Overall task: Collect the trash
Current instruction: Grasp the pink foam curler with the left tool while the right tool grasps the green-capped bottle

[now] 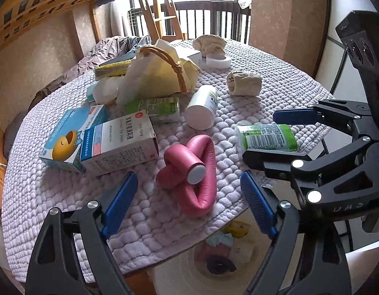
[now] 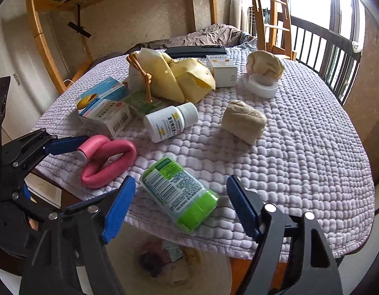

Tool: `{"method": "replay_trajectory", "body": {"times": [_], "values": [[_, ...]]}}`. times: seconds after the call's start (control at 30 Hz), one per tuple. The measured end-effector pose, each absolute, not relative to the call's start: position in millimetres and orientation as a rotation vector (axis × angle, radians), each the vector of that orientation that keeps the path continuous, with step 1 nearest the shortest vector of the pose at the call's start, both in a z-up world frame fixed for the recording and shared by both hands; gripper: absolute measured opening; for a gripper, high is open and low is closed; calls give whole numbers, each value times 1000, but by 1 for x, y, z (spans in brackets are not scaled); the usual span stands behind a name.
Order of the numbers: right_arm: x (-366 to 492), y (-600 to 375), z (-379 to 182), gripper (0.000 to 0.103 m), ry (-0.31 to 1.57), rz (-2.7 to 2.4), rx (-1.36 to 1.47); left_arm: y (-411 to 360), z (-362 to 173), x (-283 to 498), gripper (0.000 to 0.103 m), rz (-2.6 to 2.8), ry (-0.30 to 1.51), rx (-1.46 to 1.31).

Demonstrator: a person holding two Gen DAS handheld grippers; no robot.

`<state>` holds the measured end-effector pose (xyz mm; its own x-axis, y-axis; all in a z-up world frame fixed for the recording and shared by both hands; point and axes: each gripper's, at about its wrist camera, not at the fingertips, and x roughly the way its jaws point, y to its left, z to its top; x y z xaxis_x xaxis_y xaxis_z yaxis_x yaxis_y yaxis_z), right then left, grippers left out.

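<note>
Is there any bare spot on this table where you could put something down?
Yes: the lilac cloth right of the paper wad and green bottle is bare to the edge. Around the yellow bag and boxes it's crowded.

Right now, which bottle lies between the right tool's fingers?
The green-capped bottle nearest the table edge; the white-capped pill bottle lies farther in, beside the boxes.

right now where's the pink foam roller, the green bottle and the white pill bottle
pink foam roller (image 1: pixel 201 172), left wrist view, on its looped body
green bottle (image 2: pixel 179 191), right wrist view, on its label
white pill bottle (image 2: pixel 168 120), right wrist view, on its side
</note>
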<state>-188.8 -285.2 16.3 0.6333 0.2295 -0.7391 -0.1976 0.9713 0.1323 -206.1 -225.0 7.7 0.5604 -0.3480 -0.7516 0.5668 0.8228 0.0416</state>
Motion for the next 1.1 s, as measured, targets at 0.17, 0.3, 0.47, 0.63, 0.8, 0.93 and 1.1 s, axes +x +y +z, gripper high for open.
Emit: {"method": "replay_trajectory", "body": {"times": [0.17, 0.3, 0.47, 0.63, 0.8, 0.93, 1.1], "values": [[-184, -284, 14, 62, 858, 258, 21, -225, 5, -203, 83, -560, 820, 284], [-180, -285, 15, 50, 859, 272, 7, -225, 6, -201, 74, -567, 821, 276], [-178, -295, 18, 40, 858, 267, 18, -224, 8, -203, 59, -562, 813, 282], [-178, -298, 18, 42, 859, 258, 25, -220, 10, -204, 52, -560, 810, 281], [-187, -297, 19, 45, 856, 250, -7, -217, 12, -206, 52, -557, 809, 285], [-194, -300, 21, 49, 853, 248, -8, -212, 15, -206, 52, -552, 804, 279], [-198, -298, 17, 48, 868, 258, -25, -207, 15, -204, 52, -535, 818, 251]]}}
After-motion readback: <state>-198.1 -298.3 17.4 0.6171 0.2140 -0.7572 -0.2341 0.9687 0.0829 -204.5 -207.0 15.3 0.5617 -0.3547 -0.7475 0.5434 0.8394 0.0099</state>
